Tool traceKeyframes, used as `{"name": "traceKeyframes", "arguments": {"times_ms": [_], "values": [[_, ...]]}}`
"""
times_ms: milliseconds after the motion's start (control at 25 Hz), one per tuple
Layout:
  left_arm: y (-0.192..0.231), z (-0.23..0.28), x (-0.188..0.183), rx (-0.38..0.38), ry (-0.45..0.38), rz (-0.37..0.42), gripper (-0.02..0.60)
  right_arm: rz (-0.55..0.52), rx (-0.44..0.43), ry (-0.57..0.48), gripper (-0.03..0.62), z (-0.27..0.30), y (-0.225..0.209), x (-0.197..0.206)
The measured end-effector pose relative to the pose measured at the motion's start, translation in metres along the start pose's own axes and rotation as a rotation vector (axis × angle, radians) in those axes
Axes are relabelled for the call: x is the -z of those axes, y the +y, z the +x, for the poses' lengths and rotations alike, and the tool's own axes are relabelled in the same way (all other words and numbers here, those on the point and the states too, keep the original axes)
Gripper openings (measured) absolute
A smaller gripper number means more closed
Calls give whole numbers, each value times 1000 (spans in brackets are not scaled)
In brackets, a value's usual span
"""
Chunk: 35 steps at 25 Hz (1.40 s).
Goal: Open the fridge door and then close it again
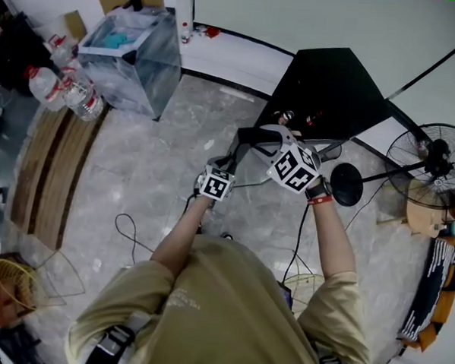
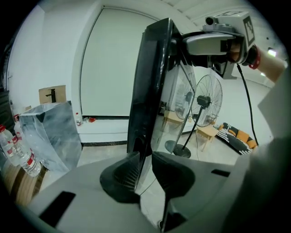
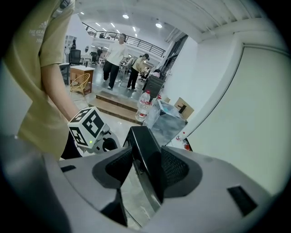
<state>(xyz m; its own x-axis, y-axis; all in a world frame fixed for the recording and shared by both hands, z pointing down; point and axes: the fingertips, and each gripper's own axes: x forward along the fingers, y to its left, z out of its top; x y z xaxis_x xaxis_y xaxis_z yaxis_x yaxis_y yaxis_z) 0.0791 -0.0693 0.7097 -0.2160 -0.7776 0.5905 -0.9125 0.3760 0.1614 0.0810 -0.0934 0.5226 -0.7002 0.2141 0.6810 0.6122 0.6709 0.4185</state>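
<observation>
Black-framed fridge door (image 2: 148,82) edge gripped by both: left tongs (image 2: 144,160) narrow, right tongs (image 3: 145,161) wider.

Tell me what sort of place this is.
Probably a large open workspace or lab hall, not a home: a polished stone floor, a standing fan beside stray bottled water, and people walking about in a wide, brightly lit background.

A large open office hall: marble floor (image 1: 161,151), desk (image 3: 81,69), ceiling lights (image 3: 126,16), standing fan (image 1: 430,161).
</observation>
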Motion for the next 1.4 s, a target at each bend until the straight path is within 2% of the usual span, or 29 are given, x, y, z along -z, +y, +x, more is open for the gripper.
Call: {"name": "traceKeyframes", "arguments": {"times_ms": [960,1400], "values": [[50,32,-35,107,23,135,94,126,131,84,209,39,-52,-7],[63,50,-49,120,77,150,94,177,153,82,209,46,-77,-1]]}}
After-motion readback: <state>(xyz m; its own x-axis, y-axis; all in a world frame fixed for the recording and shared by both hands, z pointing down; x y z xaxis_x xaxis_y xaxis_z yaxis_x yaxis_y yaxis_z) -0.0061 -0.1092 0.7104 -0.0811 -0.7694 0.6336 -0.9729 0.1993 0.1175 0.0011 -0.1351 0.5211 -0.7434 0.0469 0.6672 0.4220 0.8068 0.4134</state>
